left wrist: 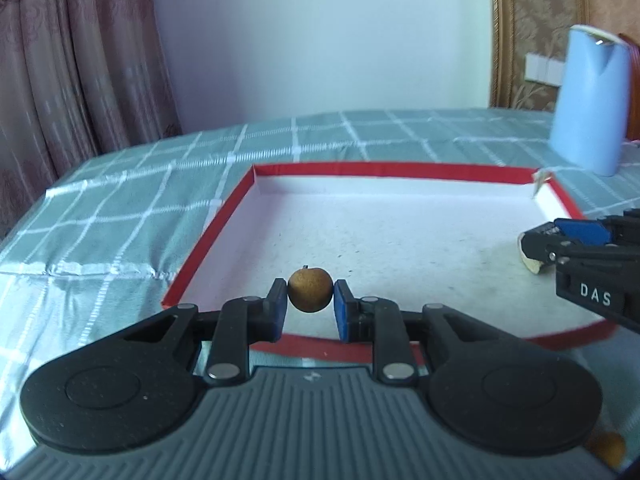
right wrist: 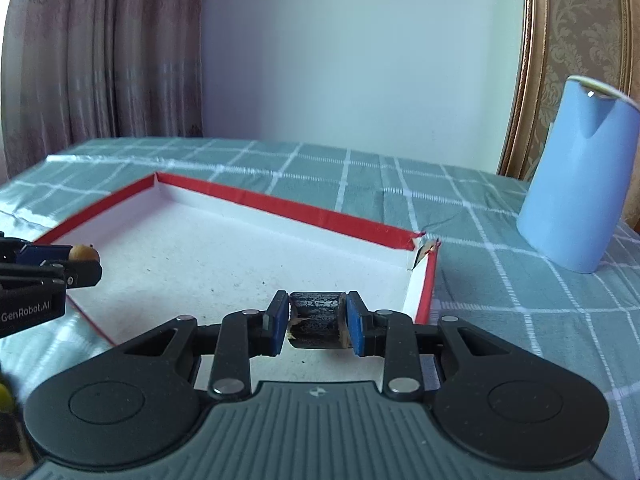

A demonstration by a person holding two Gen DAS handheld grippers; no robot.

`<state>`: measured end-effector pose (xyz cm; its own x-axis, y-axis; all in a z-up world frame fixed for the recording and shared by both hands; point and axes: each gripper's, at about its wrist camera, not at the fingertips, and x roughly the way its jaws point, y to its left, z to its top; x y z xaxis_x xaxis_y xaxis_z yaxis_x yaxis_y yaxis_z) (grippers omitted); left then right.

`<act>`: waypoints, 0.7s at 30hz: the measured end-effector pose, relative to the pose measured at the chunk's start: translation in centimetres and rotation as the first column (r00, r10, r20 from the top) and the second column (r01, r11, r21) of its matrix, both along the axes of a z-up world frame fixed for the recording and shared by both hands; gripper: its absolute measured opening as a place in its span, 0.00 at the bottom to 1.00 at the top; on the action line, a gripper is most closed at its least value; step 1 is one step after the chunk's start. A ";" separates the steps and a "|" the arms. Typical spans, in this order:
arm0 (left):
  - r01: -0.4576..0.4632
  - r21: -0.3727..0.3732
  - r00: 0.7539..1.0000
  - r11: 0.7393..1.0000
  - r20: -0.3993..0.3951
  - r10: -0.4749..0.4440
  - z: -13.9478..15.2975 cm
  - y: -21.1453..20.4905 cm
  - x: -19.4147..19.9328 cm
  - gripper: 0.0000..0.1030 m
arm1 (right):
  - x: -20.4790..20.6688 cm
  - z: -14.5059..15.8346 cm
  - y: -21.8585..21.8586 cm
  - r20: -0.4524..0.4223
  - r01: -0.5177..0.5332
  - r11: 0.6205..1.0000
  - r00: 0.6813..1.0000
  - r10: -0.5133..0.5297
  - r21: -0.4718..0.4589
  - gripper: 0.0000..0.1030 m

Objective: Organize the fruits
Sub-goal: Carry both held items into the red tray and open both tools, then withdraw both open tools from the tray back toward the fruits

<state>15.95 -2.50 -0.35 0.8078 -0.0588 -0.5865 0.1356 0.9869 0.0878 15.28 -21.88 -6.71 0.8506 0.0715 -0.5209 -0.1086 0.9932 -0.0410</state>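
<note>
My left gripper (left wrist: 310, 300) is shut on a small round brown fruit (left wrist: 309, 289) and holds it over the near edge of a shallow red-rimmed box (left wrist: 360, 169) with a white floor. The same fruit shows at the left of the right wrist view (right wrist: 83, 252). My right gripper (right wrist: 317, 318) is shut on a dark, blackened cut piece of fruit (right wrist: 316, 320) above the box's near right corner (right wrist: 425, 296). In the left wrist view the right gripper (left wrist: 560, 248) reaches in from the right, with the piece's pale end (left wrist: 530, 262) showing.
A tall light-blue jug (left wrist: 590, 100) stands on the green checked tablecloth (left wrist: 120, 216) beyond the box's right side; it also shows in the right wrist view (right wrist: 576, 176). Another brown fruit (left wrist: 608, 448) lies at the bottom right. Curtains and a wall are behind.
</note>
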 end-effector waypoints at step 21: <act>-0.062 -0.078 0.993 0.995 0.098 0.070 0.9 2.3 -3.1 0.64 | -0.7 0.5 -0.6 0.063 0.015 0.999 0.998 -0.017 0.036 0.68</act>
